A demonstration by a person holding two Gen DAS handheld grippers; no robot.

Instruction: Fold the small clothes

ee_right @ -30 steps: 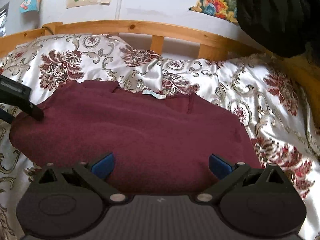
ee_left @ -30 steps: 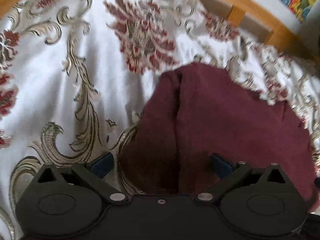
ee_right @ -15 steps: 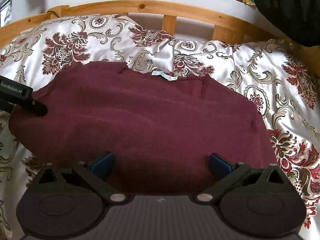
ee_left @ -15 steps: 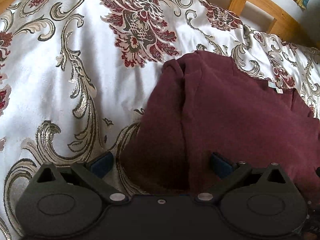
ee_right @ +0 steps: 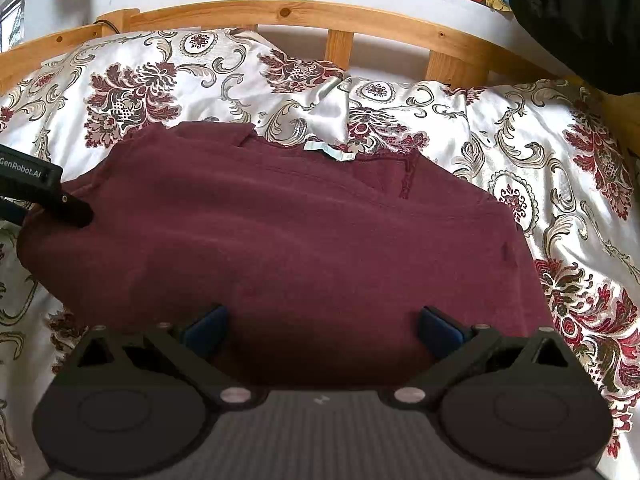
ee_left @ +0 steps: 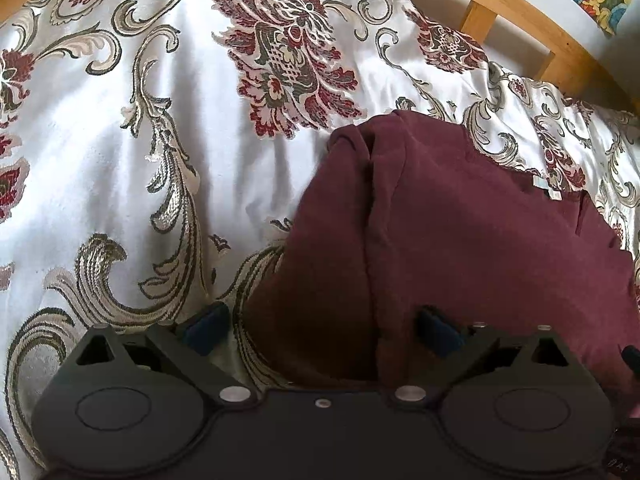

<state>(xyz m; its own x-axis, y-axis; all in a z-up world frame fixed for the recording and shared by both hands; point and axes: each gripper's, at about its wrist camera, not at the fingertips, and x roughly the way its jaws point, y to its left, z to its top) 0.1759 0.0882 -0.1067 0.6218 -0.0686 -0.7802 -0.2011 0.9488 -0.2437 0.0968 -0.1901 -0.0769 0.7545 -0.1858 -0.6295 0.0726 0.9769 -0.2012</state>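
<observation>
- Left gripper [ee_left: 320,330] low in frame, jaws spread wide, straddling near-left edge of maroon garment [ee_left: 460,240]; nothing pinched, blue pads [ee_left: 206,326] clear of cloth on the left side.
- Right gripper [ee_right: 322,330] bottom centre of right view, likewise wide, empty, poised over near hem; likely lined up to grab the hem for a fold.
- Both tools pitched down and forward over the bed, side by side; left one pokes in at left edge of right view.
- Garment centre frame, spread mostly flat on floral bedspread [ee_right: 560,152], left side doubled over with a ridge.
- Pale label [ee_right: 329,151] at far edge, so collar faces away.
- Wooden bed frame [ee_right: 304,10] across upper frame, beyond the cloth.
</observation>
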